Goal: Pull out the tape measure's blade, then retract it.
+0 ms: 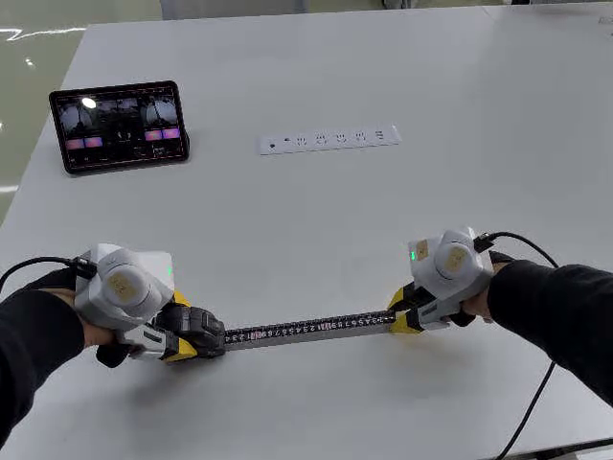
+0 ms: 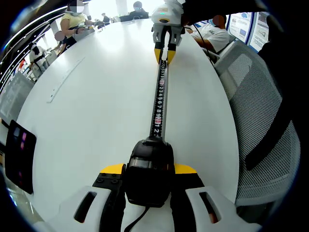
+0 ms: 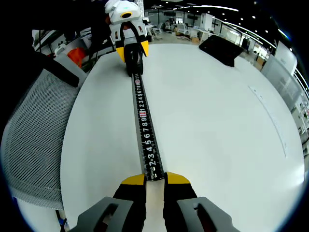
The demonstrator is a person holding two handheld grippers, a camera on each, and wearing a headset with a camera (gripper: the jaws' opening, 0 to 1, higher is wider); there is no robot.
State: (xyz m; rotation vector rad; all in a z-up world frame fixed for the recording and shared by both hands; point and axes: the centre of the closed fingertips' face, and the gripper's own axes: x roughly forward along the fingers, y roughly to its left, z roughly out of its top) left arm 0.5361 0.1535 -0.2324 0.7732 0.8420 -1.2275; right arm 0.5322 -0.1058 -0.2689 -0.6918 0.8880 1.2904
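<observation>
Half the task looks done: the left tongs (image 1: 187, 331) clamp the tape measure (image 2: 149, 174) by its black case near the table's (image 1: 316, 211) front edge, the right tongs (image 3: 154, 180) pinch the tip of its drawn-out blade (image 3: 145, 130), and retraction is left to do.

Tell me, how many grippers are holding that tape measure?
2. The left gripper clamps the black case; the right gripper pinches the tip of the pulled-out blade. None seems hidden.
</observation>
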